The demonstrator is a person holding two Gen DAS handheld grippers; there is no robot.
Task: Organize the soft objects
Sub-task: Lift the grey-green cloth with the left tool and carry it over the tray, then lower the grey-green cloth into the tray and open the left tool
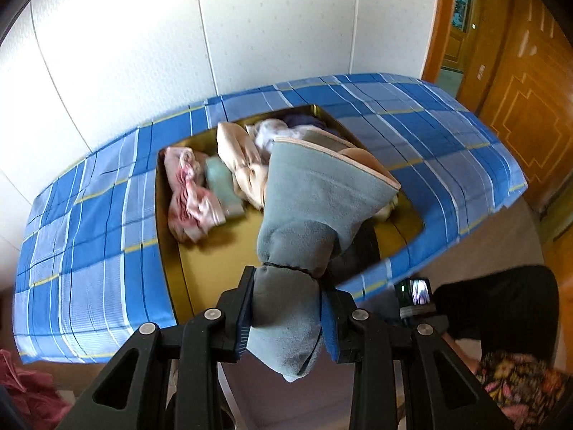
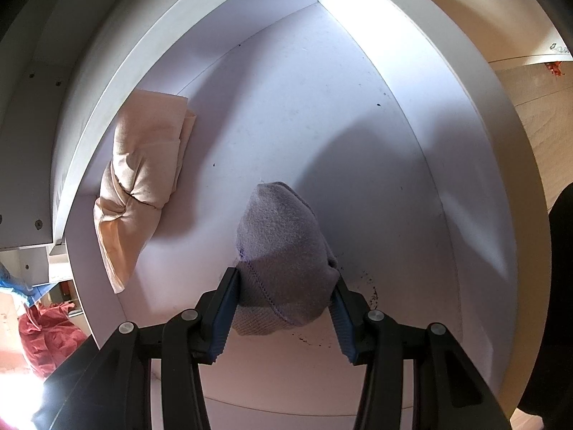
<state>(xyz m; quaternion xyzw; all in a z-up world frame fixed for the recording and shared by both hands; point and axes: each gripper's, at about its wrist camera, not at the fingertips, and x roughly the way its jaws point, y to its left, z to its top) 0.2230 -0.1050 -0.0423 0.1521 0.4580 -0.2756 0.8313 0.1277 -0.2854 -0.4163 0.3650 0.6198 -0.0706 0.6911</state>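
Observation:
My left gripper [image 1: 286, 315] is shut on a grey-blue rolled cloth [image 1: 315, 197] and holds it above a yellow box [image 1: 215, 261] set on the blue plaid table cover [image 1: 89, 222]. The box holds a pink cloth [image 1: 189, 193], a pale green roll [image 1: 222, 182], a beige roll [image 1: 243, 157] and more pieces behind. My right gripper [image 2: 284, 308] is shut on a purple-grey rolled cloth [image 2: 283, 251] inside a white drawer [image 2: 322, 107], low over its floor. A beige rolled cloth [image 2: 139, 179] lies by the drawer's left wall.
A red cloth [image 2: 46, 337] lies on the floor at lower left, also in the left wrist view [image 1: 32, 390]. A wooden door [image 1: 519, 107] stands to the right of the table. A person's leg [image 1: 508, 304] is at the lower right.

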